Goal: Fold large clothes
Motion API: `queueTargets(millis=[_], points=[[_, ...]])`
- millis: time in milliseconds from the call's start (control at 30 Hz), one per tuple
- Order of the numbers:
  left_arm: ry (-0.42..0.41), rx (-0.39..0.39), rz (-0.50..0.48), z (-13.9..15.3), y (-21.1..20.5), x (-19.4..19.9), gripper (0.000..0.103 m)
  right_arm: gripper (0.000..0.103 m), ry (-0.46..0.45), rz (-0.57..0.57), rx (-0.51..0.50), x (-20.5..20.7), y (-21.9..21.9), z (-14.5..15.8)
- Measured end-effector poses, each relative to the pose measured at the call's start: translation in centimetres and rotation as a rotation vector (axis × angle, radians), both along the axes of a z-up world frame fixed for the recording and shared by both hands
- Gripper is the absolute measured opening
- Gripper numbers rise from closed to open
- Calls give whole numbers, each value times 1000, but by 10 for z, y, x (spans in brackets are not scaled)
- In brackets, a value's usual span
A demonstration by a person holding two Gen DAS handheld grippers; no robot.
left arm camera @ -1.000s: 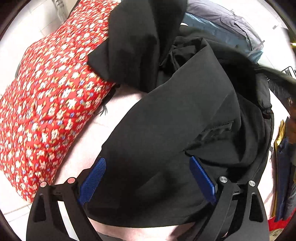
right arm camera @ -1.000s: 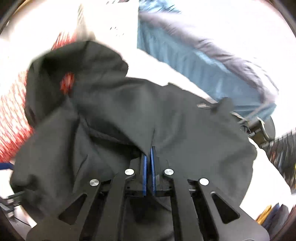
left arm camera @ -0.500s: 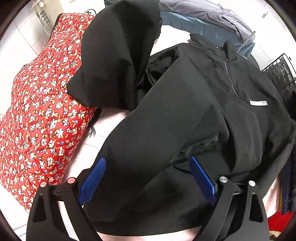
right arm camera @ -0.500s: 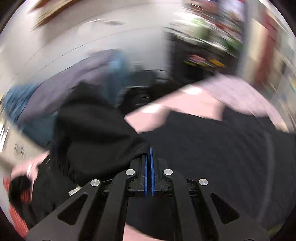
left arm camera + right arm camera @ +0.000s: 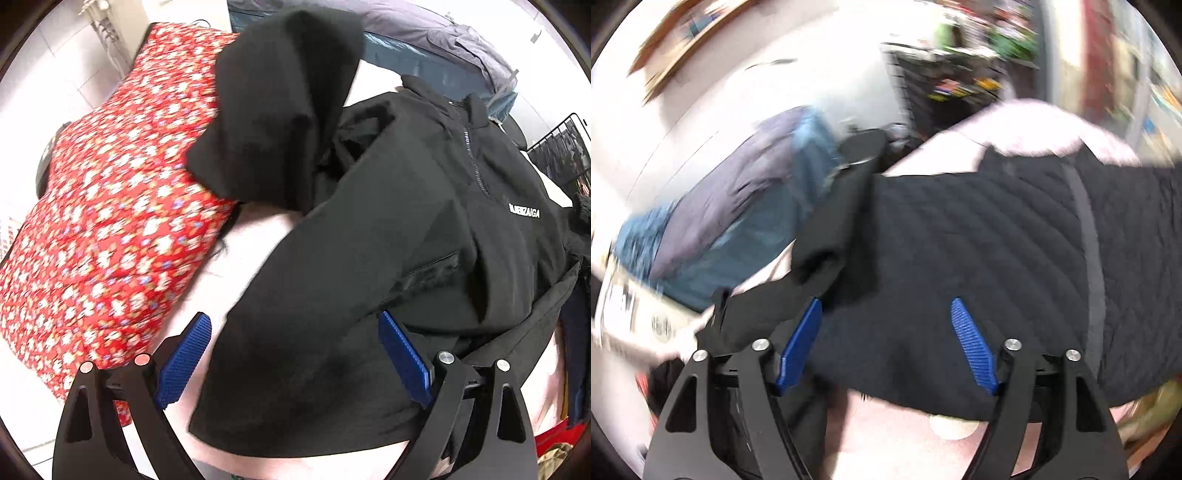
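Note:
A black jacket with a zip and a white logo lies spread on the pale pink bedding. One black sleeve stands raised above its far left side. My left gripper points down over the jacket's near hem, open, with the pads clear of the cloth. In the blurred right wrist view the right gripper has its jaws opening. Its pads press on nothing, and a loose black fold hangs just beyond the left pad. A dark quilted garment lies behind the gap.
A red flowered cover fills the left side. Blue and grey clothes are piled at the far edge. A black wire rack stands at the right, with more clothes below it. Blurred shelves show in the right wrist view.
The right gripper was shut on black cloth and its jaws now stand apart with the cloth out of them. The jacket's zip front and logo have come into the left wrist view.

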State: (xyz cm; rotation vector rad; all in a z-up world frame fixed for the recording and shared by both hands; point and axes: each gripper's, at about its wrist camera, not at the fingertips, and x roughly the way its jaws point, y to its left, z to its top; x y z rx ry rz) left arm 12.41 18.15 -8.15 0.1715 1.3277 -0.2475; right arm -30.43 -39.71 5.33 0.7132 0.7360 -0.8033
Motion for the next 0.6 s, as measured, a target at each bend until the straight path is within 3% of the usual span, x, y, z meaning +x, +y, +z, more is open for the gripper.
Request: queueTargets(millis=[100, 367, 500, 600], points=[[-2, 2, 6, 0, 18, -4, 90, 80, 28, 170, 13, 21, 37, -6], [51, 35, -61, -26, 49, -24, 91, 80, 141, 546, 286, 83, 159, -85], [97, 87, -115, -47, 51, -44, 91, 80, 242, 792, 280, 120, 239, -104], [121, 79, -134, -55, 53, -57, 91, 80, 259, 953, 290, 142, 293, -113]])
